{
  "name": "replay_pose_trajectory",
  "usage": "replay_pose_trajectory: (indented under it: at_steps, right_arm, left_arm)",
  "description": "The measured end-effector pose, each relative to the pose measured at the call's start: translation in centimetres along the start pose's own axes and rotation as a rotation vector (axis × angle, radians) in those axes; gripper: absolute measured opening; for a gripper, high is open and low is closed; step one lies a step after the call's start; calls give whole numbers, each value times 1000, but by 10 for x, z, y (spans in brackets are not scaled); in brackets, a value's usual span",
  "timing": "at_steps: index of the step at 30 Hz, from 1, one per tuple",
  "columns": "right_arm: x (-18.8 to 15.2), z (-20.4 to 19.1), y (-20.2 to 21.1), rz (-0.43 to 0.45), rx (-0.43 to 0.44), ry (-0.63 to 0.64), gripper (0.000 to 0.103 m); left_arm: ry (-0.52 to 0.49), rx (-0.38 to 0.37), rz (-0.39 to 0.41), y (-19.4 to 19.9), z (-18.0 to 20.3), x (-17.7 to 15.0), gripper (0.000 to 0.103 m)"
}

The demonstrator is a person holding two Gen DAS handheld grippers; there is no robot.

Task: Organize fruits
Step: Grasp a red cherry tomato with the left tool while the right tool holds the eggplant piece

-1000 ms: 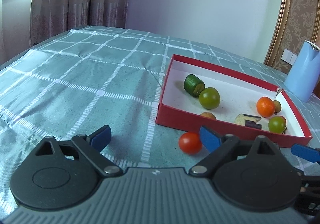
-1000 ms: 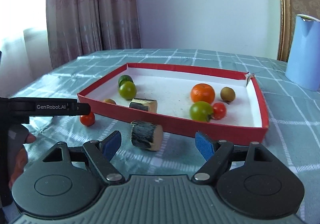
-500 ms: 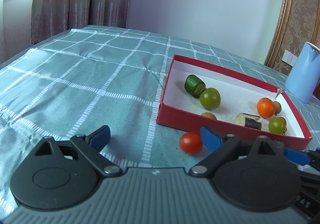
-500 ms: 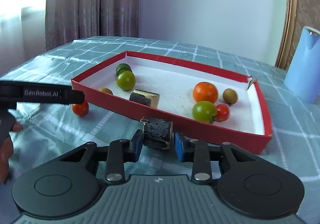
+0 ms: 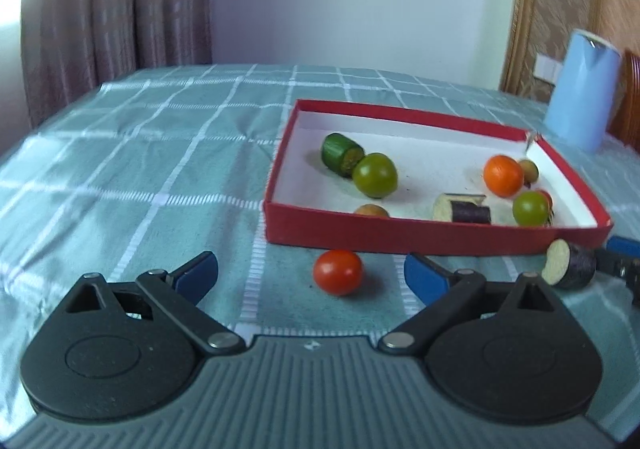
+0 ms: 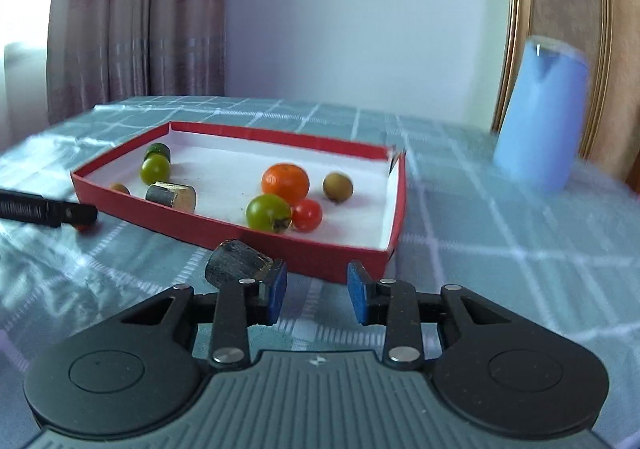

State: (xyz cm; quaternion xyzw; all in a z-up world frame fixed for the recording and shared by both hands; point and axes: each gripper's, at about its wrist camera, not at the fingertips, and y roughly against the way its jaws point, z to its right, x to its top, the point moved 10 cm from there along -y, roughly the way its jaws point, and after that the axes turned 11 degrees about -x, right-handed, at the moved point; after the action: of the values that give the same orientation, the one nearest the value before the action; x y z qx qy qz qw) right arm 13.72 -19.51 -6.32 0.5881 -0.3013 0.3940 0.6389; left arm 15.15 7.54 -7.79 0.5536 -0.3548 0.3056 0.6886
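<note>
Red-walled and white inside, a shallow cardboard tray [image 5: 420, 237] is sitting on the teal checked tablecloth [image 5: 140, 169]. It is holding a green cucumber chunk [image 5: 341, 156], two green tomatoes, an orange mandarin [image 6: 285, 185], a dark purple eggplant slice [image 5: 464, 207], a small red tomato [image 6: 307, 214] and a couple of brownish fruits.

The left gripper [image 5: 310, 275] is hovering low with its blue-padded fingers spread wide. A loose round red tomato [image 5: 338, 272] is lying on the cloth just ahead, between the fingertips and close to the tray's near wall.

The right gripper [image 6: 318, 291] is pointing at the tray's near right corner, its pads standing a narrow gap apart with only cloth showing between them. A second stubby dark eggplant piece [image 6: 236, 263] is sitting outside the jaws, right against the outer side of the left finger, just in front of the tray wall.

A pale blue jug [image 5: 576, 97] is standing behind the tray.
</note>
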Motion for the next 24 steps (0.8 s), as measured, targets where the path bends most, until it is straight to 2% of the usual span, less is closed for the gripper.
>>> replay_pose_trajectory:
  at_steps: [1,3,5,7,9,12,14,16,21,24]
  right_arm:
    - [0,0,-1,-4,20,-4,33]
    - [-2,-2,-1,-13,46,-9,33]
    - [-2,-7,1,-11,88,-1,33]
    - [-1,-12,6,6,111,22,33]
    - [0,-16,9,22,108,62,38]
    - [2,-17,11,31,123,76,52]
    - [2,-12,14,27,128,52,61]
    - [0,-5,15,16,118,-2,65]
    - [-6,5,24,-3,138,-123,65]
    - [-13,-7,32,-12,183,-126,66]
  left_arm:
    - [-18,8,-9,-2,2,0,99]
    - [-33,35,-43,-7,3,-3,91]
    - [-24,25,-80,-14,2,-6,88]
    - [-24,12,-71,-13,2,-6,79]
    - [-38,8,-69,-13,5,-6,74]
    - [-60,-18,-63,-12,11,-5,62]
    - [-65,-28,-63,-13,12,-5,61]
    - [-60,-40,-61,-14,13,-4,59]
    - [-61,-41,-59,-14,13,-4,59]
    - [-57,-47,-59,-14,13,-4,58]
